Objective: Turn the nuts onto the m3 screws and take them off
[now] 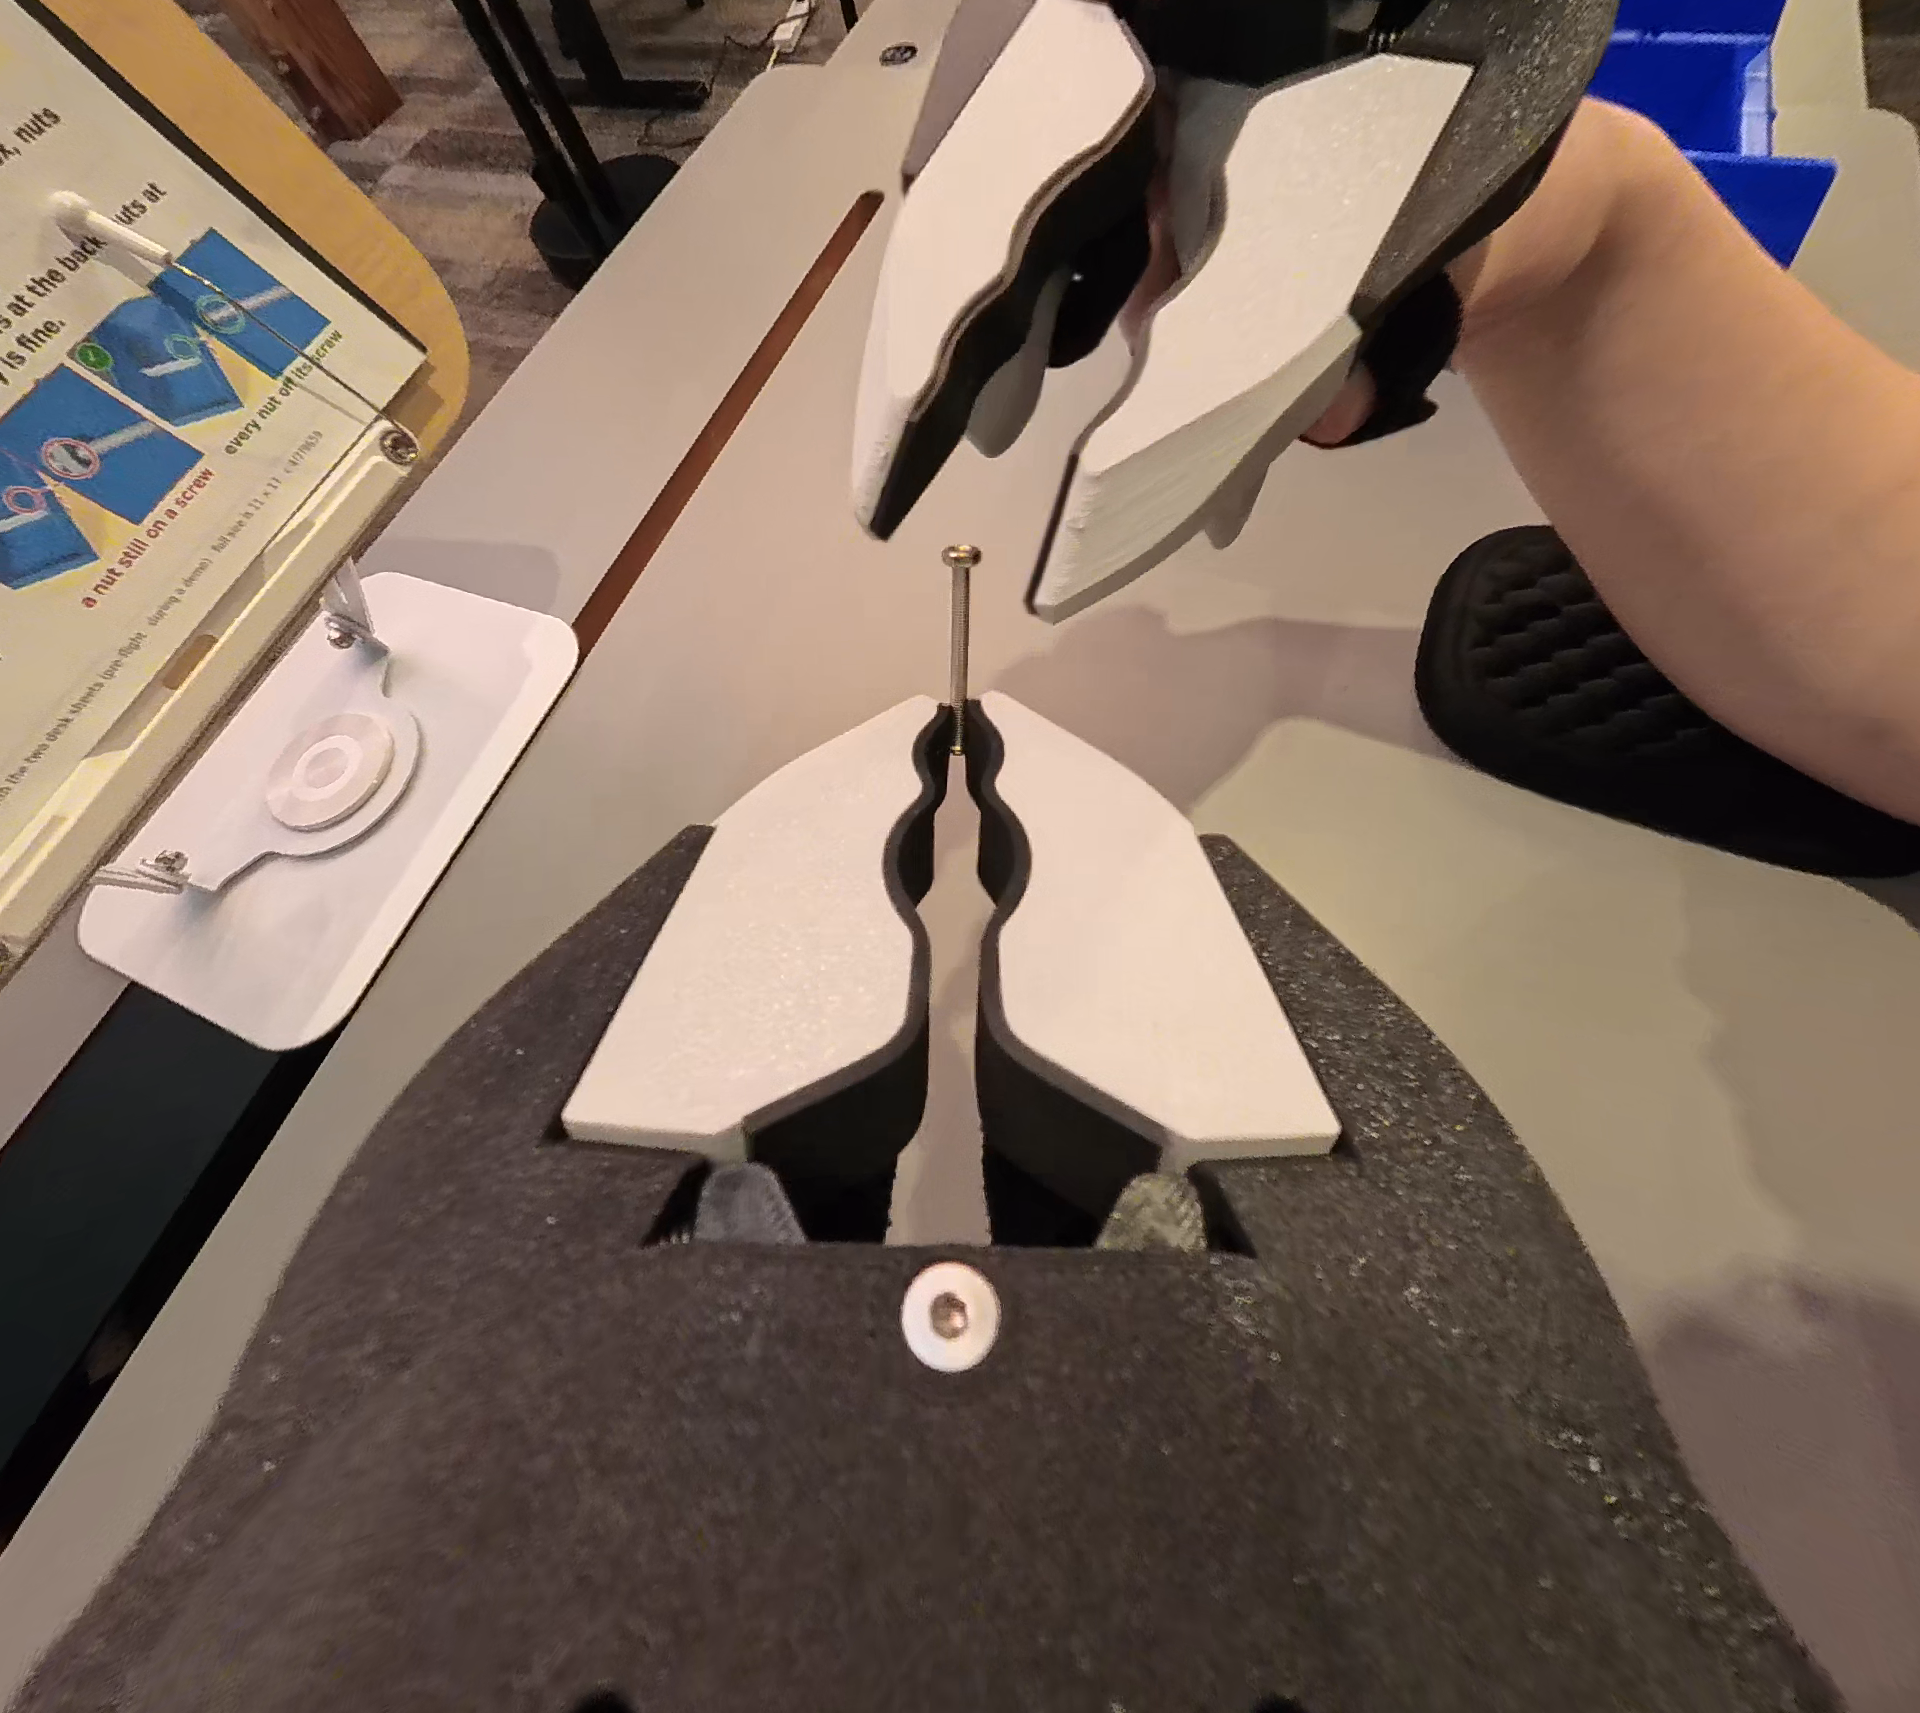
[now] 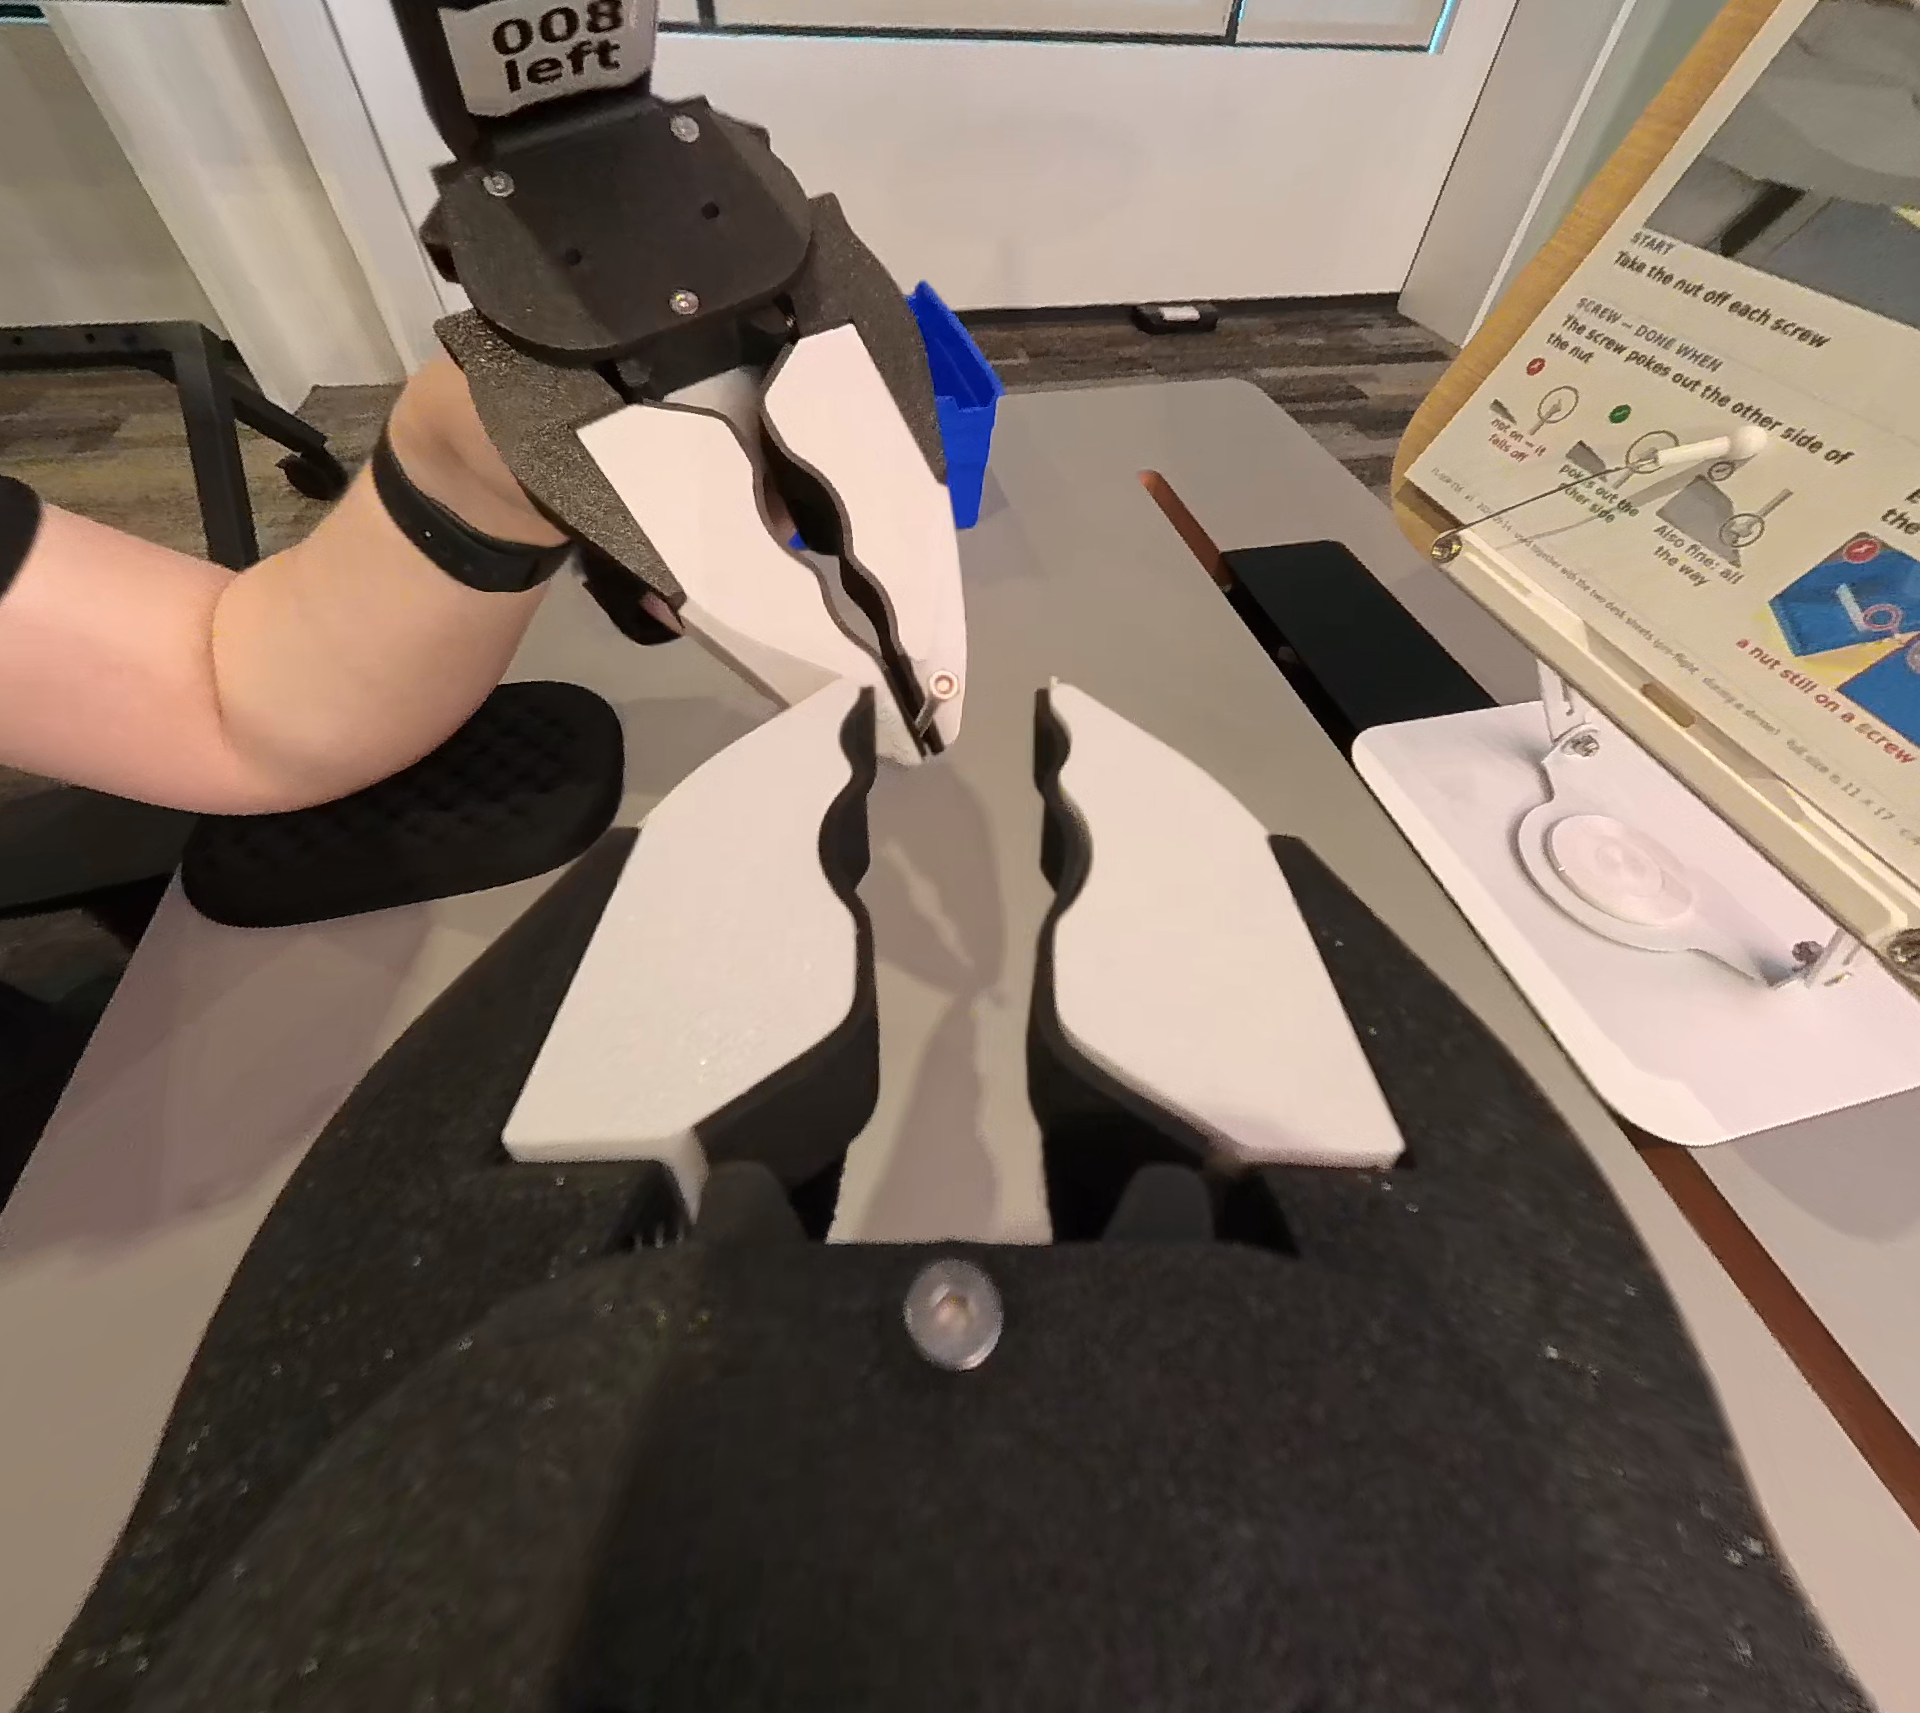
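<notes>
The left gripper [image 1: 958,707] is closed, its two white fingers pinching the lower end of a thin m3 screw [image 1: 956,624] right at their tips. The screw stands straight out past the fingertips with its small rounded head at the far end, held in the air above the grey desk [image 1: 727,603]. No nut can be made out on the bare length of the shank. The right gripper [image 1: 961,567] hangs just beyond the screw head with its fingers parted by a clear gap, gripping nothing; the head sits in line with that gap and close to the fingertips, without touching them. In the right wrist view the same gripper [image 2: 951,702] shows its open fingers on either side of the left gripper's tip [image 2: 925,728], where the screw [image 2: 942,684] is seen end-on. A person's forearm [image 1: 1621,458] rests on a black padded rest [image 1: 1558,728] on the desk. A blue bin [image 1: 1714,53] sits toward the far edge of the desk, and an instruction sheet on a white stand [image 1: 332,790] sits at its left edge.
</notes>
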{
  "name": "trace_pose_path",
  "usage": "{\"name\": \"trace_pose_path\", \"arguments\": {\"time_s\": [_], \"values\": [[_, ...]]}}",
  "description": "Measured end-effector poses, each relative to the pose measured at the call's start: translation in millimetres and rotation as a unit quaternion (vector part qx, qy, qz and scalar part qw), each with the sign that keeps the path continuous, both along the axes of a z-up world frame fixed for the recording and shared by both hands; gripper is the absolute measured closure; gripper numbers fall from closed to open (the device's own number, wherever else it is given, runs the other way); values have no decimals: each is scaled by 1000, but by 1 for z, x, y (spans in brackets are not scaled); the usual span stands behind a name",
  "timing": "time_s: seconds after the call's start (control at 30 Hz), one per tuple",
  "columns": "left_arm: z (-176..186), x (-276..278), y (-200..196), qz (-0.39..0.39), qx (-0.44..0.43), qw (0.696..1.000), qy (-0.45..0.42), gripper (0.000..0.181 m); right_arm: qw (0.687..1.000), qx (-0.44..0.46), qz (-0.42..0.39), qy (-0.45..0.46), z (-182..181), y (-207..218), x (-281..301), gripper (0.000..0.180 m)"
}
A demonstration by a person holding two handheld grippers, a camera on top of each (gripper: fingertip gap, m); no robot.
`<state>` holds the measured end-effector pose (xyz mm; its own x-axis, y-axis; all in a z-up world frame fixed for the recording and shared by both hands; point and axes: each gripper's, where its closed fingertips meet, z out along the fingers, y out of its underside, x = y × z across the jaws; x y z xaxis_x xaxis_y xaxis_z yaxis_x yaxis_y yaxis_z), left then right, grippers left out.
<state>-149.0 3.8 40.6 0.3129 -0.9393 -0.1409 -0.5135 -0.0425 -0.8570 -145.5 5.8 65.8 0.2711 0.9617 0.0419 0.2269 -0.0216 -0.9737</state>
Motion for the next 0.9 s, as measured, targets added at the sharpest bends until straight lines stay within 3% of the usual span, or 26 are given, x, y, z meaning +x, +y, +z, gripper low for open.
{"name": "trace_pose_path", "arguments": {"time_s": [0.3,0.57,0.9], "values": [[26,7,-6,-53,-9,992,-113,179,990,93,22,106,48,-20,12,153],[40,13,-26,-114,-11,980,-161,179,988,114,54,91,45,-31,7,152],[46,11,-33,-132,-17,976,-170,179,984,137,62,98,52,-40,1,152]]}}
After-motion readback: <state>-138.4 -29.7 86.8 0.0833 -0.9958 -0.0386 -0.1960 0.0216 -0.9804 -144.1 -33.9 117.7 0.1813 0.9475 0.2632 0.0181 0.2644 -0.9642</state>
